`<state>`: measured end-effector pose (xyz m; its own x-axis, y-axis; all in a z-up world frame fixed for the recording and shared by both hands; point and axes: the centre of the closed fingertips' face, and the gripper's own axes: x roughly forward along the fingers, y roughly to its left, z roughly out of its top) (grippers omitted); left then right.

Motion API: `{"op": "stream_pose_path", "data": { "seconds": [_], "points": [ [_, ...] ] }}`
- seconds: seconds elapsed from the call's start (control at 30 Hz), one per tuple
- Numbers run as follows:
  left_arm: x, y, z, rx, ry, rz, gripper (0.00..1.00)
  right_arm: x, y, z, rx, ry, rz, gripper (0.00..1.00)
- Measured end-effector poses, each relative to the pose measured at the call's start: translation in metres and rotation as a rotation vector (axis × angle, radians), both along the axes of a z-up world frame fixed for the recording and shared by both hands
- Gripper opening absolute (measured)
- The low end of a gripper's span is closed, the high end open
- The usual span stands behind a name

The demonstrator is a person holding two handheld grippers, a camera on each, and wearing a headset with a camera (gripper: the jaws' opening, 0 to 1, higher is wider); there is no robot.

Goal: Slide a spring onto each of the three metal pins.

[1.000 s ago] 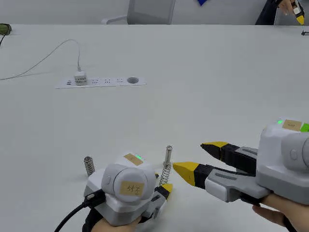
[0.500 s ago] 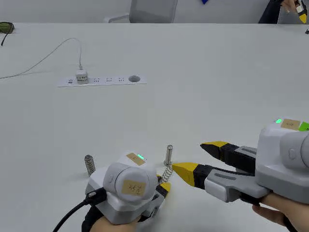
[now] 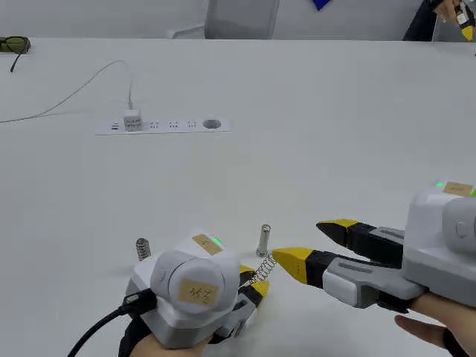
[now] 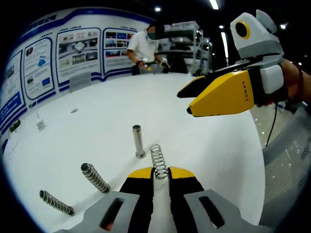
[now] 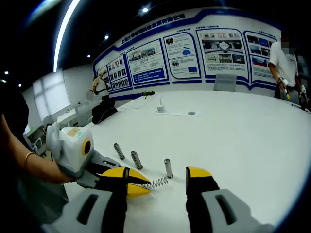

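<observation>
Spring [image 3: 262, 269] newly aslant, silvery, loosely coiled

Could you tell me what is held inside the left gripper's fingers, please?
A spring, sticking out near the bare pin. Its clamped end is hidden between the yellow fingers of the left gripper.

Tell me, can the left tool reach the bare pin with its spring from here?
Probably yes: the left tool holds the spring close beside the bare pin, and nothing stands between them; the right tool hovers aside.
</observation>
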<state>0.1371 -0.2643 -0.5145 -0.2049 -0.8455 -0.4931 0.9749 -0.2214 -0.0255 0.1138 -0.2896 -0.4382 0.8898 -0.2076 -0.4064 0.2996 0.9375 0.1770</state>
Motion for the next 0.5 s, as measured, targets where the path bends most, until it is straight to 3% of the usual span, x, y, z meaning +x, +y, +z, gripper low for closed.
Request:
{"op": "stream_pose_path", "data": {
  "seconds": [0.27, 0.5],
  "points": [
    [0.001, 0.005, 0.025, -0.067, 0.051, 0.008, 0.11, 0.003, 0.001, 0.005, 0.064, -0.032, -0.01, 0.49],
    [0.001, 0.008, 0.048, -0.136, 0.129, 0.01, 0.11, 0.005, 0.003, 0.007, 0.153, -0.073, -0.022, 0.47]
  ]
}}
